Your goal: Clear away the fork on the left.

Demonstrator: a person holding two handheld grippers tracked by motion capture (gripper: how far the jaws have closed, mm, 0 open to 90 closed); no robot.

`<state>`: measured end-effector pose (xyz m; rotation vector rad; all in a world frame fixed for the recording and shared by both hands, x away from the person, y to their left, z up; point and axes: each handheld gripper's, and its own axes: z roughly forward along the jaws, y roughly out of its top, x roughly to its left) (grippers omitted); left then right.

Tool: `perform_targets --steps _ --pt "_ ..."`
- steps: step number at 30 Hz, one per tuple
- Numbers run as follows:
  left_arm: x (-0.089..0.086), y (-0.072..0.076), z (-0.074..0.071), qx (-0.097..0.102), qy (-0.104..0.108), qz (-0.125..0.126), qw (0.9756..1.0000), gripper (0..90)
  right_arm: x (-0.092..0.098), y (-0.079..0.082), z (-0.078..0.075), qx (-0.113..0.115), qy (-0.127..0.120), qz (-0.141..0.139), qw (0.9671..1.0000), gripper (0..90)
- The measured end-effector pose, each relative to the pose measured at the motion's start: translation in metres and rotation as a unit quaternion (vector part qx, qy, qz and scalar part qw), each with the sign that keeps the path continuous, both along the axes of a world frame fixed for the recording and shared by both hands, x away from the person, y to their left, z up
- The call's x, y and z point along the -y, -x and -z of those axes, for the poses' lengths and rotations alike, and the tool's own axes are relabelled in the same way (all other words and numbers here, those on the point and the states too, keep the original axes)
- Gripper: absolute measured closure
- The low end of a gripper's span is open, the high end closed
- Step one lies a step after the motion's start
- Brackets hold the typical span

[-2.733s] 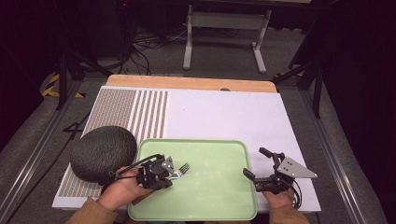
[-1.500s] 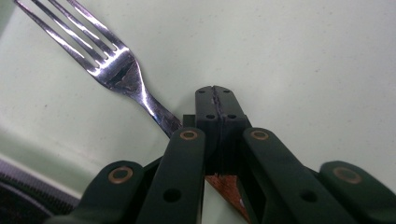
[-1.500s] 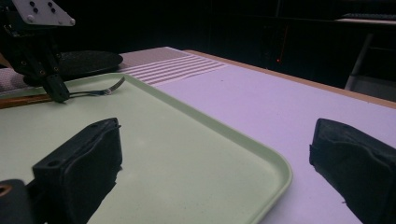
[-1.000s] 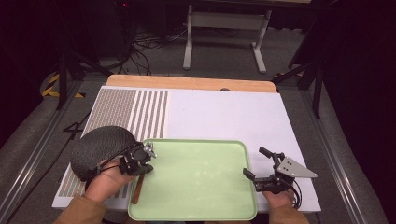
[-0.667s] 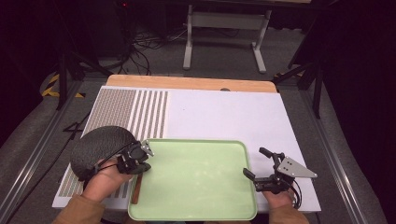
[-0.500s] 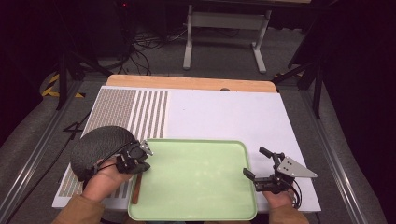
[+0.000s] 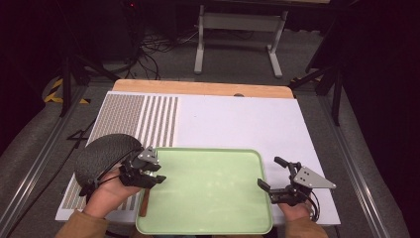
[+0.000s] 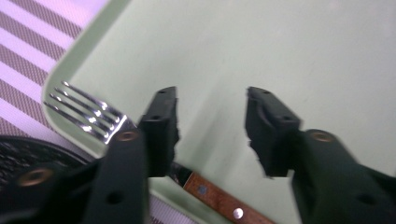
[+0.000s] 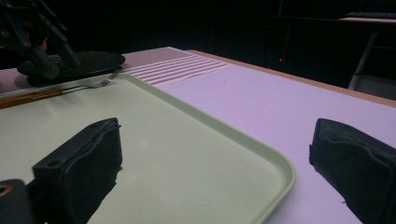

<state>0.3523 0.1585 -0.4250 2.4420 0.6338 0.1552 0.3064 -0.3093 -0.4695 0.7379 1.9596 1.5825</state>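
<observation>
Left hand-held gripper (image 8: pixel 210 126) jaws just opened, nothing between them, above fork (image 8: pixel 88 114) on tray (image 8: pixel 280 56) edge, right hand-held gripper (image 9: pixel 215 177) spread wide.

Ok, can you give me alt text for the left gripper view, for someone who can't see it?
The left gripper hangs open over the pale green plastic tray, nothing between its jaws. A silver fork with a wooden handle lies across the tray's rim beside the gripper, its tines over the striped purple-and-white mat.
</observation>
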Motion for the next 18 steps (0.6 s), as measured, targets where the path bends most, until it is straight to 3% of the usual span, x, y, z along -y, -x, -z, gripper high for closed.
perform_targets --steps 3,7,12,13,15,18 --pt "-0.007 0.004 -0.005 0.017 0.038 -0.001 0.9991 33.6 0.000 -0.001 0.000 0.000 -0.001 -0.002 1.0000 3.2" --pt "-0.018 0.010 -0.009 0.034 0.094 -0.003 0.9950 23.0 0.000 -0.001 -0.001 -0.001 -0.003 -0.005 1.0000 3.2" --pt "-0.030 0.017 -0.009 0.047 0.137 -0.010 0.9894 14.4 0.000 -0.002 -0.001 -0.001 -0.005 -0.012 0.9999 3.2" --pt "-0.030 0.017 -0.009 0.047 0.137 -0.010 0.9894 12.0 0.000 -0.002 -0.001 -0.002 -0.005 -0.013 0.9999 3.2" --pt "-0.037 0.021 -0.007 0.063 0.159 -0.015 0.9852 8.7 0.000 -0.002 0.000 -0.001 -0.005 -0.014 0.9999 3.2" --pt "-0.043 0.024 -0.001 0.076 0.175 -0.017 0.9816 2.9 0.000 -0.001 -0.001 -0.002 -0.006 -0.014 0.9999 3.2"
